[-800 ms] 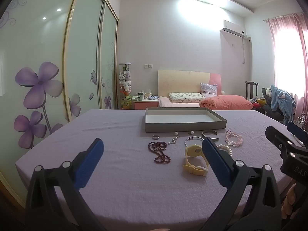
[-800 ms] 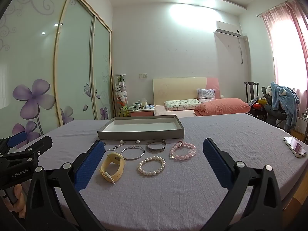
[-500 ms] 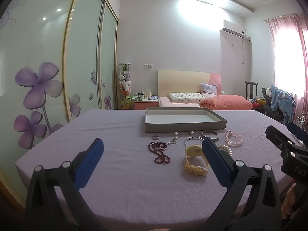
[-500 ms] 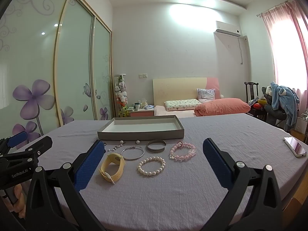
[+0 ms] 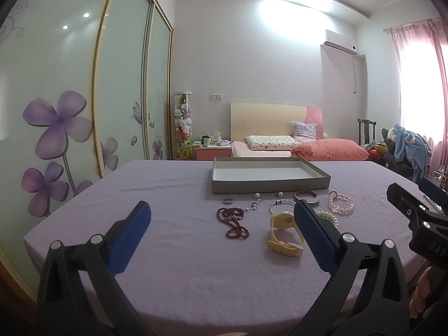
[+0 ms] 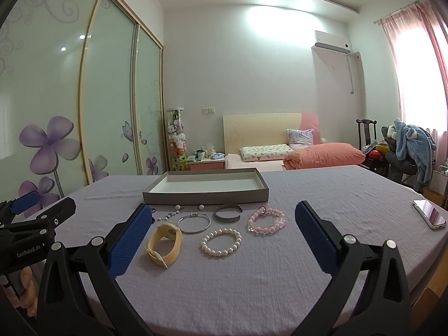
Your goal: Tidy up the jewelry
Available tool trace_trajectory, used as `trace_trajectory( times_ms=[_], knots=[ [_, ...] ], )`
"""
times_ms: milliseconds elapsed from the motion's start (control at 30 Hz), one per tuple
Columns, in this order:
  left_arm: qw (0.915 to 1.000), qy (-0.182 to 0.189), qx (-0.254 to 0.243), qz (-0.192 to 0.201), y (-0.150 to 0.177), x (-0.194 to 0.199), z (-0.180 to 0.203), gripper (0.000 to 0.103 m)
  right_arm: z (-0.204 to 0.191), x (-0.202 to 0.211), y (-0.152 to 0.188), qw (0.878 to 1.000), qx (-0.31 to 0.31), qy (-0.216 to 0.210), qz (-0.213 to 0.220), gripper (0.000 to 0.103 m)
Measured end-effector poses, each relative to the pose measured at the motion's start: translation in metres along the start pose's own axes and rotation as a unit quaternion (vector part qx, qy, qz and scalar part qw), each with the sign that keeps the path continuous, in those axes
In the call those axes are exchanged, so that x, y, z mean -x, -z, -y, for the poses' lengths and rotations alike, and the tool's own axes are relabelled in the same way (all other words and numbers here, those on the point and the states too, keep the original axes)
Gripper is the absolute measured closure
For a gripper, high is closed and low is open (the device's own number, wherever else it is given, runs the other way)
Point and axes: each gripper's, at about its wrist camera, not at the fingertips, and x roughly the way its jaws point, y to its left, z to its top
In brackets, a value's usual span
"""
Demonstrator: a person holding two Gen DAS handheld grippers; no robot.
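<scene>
Lilac cloth point(image 6: 280, 266) covers the table. Grey tray point(image 6: 205, 196) sits mid-table toward the far edge. Just before it lie pearl bracelet point(image 6: 221, 242), pink bracelet point(image 6: 266, 220), bangle point(image 6: 194, 223), cuff point(image 6: 227, 213), yellow watch point(image 6: 165, 243) and dark beads point(image 5: 233, 222). Left gripper point(image 5: 222, 232) and right gripper point(image 6: 222, 233) hover near the front edge, jaws spread, empty.

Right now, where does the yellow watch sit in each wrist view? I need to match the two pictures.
Left wrist: the yellow watch lies right of centre, partly behind the left gripper's right finger.
Right wrist: the watch lies left of centre, beside the right gripper's left finger.
Shared landmark: the grey tray lies beyond the watch in both; the silver bangle lies between them.
</scene>
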Motion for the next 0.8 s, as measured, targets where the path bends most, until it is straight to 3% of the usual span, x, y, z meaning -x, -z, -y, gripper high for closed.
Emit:
trace_trajectory(
  times_ms=[467, 800],
  knots=[
    [1.0, 0.0, 0.0, -0.002, 0.0, 0.0, 0.001, 0.004, 0.001, -0.003, 0.0, 1.0, -0.001, 0.002, -0.004, 0.002],
    [0.9989, 0.006, -0.002, -0.046, 0.005, -0.033, 0.0, 0.004, 0.015, -0.03, 0.004, 0.999, -0.001, 0.014, -0.029, 0.002]
  ],
)
